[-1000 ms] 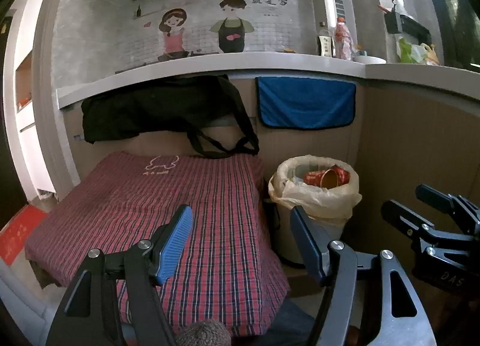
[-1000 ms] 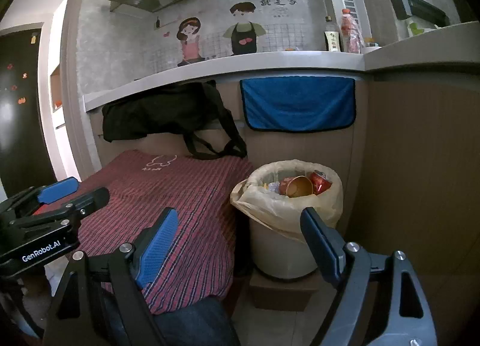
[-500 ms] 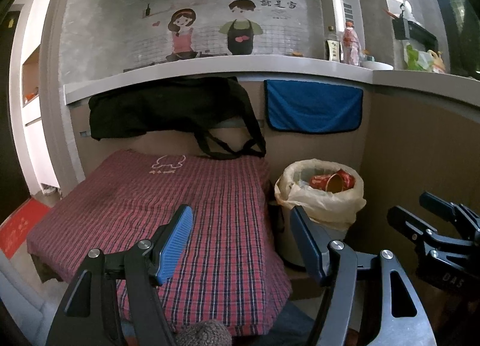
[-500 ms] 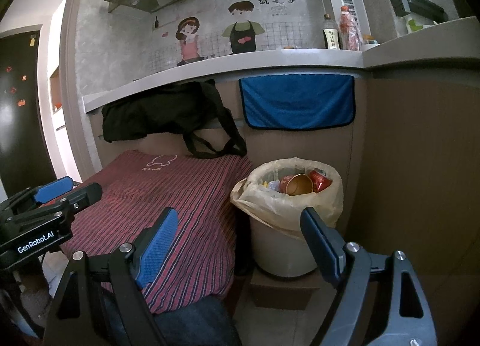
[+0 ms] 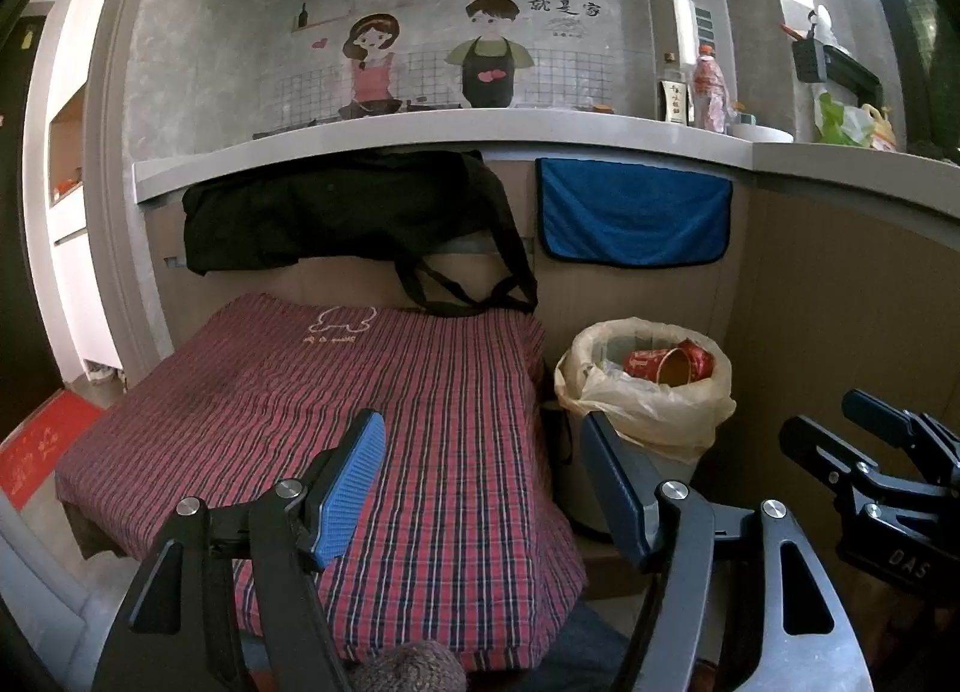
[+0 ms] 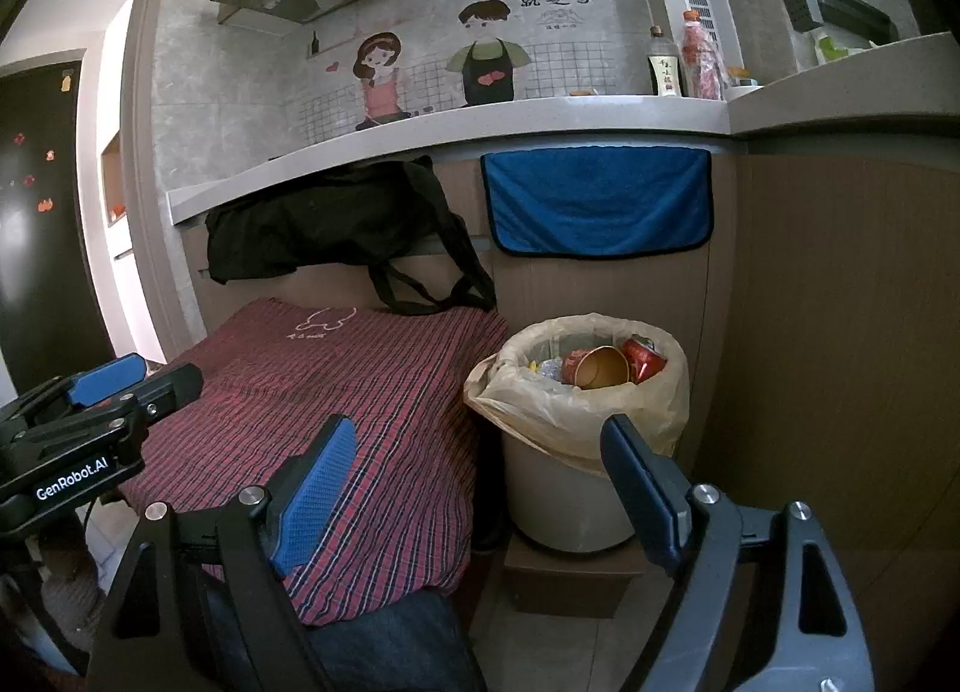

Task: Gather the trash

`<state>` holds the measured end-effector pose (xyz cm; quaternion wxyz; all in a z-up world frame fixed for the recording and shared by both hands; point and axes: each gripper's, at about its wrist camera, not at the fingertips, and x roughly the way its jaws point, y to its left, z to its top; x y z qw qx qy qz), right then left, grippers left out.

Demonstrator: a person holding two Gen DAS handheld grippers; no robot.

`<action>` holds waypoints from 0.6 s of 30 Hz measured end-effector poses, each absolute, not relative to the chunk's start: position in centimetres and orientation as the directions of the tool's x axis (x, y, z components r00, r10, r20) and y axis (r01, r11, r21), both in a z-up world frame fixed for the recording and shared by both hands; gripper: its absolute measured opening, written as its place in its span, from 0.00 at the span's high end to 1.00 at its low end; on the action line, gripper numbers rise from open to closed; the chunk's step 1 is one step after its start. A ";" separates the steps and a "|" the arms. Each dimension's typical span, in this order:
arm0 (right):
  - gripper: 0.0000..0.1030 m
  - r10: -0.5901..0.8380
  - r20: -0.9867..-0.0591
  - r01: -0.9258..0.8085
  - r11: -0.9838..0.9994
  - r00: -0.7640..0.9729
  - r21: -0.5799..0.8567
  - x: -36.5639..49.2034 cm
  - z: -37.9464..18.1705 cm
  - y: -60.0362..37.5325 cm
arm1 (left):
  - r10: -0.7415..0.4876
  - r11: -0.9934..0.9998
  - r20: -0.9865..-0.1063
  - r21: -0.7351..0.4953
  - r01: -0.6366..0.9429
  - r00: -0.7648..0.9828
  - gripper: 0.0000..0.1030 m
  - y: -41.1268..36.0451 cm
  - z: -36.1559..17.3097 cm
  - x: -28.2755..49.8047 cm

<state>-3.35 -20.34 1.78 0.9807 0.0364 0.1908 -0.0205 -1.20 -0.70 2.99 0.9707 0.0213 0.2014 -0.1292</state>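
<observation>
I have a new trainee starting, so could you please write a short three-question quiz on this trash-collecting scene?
1. True or false: the paper cup lies inside the bin.
2. What colour is the towel hanging under the counter?
3. The left gripper and right gripper are: A) both open and empty, B) both shut on trash, C) one holding a can.

Key:
1. True
2. Blue
3. A
</observation>
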 end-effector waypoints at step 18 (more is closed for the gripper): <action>0.21 -0.027 -0.375 0.055 0.997 0.927 0.063 -3.4 1.8 -20.3 | -0.240 0.966 -0.404 -0.014 0.257 0.882 0.35 -0.6 2.9 -1.2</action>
